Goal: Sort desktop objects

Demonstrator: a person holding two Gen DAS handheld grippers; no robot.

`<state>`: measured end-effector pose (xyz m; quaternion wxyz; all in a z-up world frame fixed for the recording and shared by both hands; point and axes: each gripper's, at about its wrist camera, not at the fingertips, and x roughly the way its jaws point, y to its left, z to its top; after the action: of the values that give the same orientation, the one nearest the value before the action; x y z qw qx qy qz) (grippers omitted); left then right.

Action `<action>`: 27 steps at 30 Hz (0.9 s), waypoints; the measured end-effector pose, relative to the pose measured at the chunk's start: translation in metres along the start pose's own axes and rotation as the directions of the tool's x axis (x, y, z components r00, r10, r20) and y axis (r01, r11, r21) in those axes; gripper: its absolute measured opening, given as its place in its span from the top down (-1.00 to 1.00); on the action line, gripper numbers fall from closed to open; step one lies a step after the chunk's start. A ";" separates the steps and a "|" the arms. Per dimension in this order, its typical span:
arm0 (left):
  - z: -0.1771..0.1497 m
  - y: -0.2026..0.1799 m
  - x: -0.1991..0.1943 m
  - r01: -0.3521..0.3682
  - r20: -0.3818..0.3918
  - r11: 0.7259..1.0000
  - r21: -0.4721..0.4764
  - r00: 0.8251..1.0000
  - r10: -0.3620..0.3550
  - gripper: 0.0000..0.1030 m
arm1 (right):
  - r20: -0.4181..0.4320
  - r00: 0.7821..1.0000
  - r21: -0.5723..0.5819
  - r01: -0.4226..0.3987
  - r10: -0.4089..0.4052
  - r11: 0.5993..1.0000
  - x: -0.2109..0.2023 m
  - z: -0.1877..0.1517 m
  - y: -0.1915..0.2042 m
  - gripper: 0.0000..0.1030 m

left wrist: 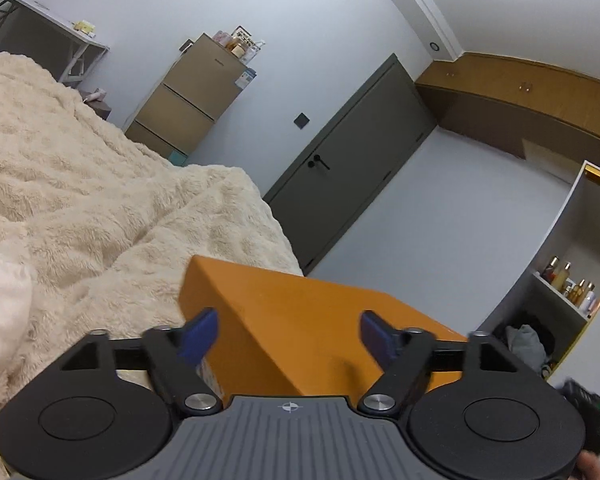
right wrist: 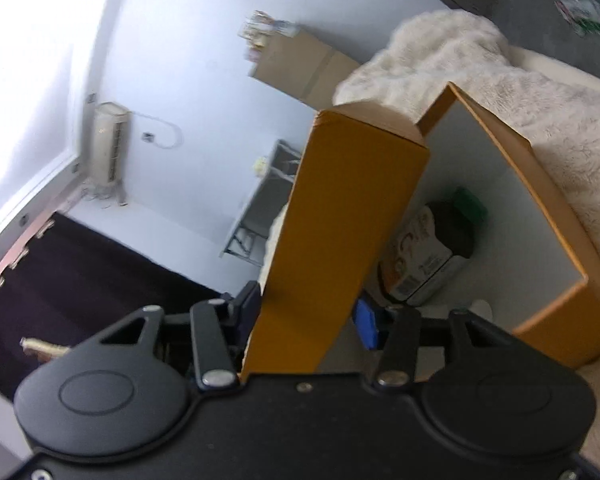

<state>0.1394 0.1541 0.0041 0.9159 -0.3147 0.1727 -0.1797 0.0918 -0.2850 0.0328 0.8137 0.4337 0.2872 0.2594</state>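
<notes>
An orange box [right wrist: 540, 208] with a white inside lies on the fluffy cream blanket [right wrist: 572, 120]. A bottle [right wrist: 424, 264] with a green cap lies inside it. My right gripper [right wrist: 308, 316] is shut on the box's orange near wall [right wrist: 340, 216], one blue pad outside and one inside. In the left wrist view the box's orange outside [left wrist: 300, 328] sits between the blue pads of my left gripper [left wrist: 288, 332], whose jaws stand wide apart and do not touch it.
The cream blanket [left wrist: 80, 200] covers the bed. A tan drawer cabinet [left wrist: 184, 96], a dark door [left wrist: 352, 160] and an open shelf with bottles [left wrist: 572, 284] stand by the walls. A folding table [right wrist: 264, 200] and an air conditioner [right wrist: 108, 144] show in the right wrist view.
</notes>
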 end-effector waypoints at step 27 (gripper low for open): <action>-0.010 -0.005 0.010 0.010 -0.055 0.998 0.067 0.998 -0.006 -0.67 | -0.082 0.962 -0.400 0.208 -0.261 0.893 0.060 0.173 0.071 -0.99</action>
<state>0.1430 0.1410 -0.0022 0.9202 -0.2792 0.1901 -0.1976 0.2415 -0.3067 0.1582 0.8877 0.2080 0.3342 0.2390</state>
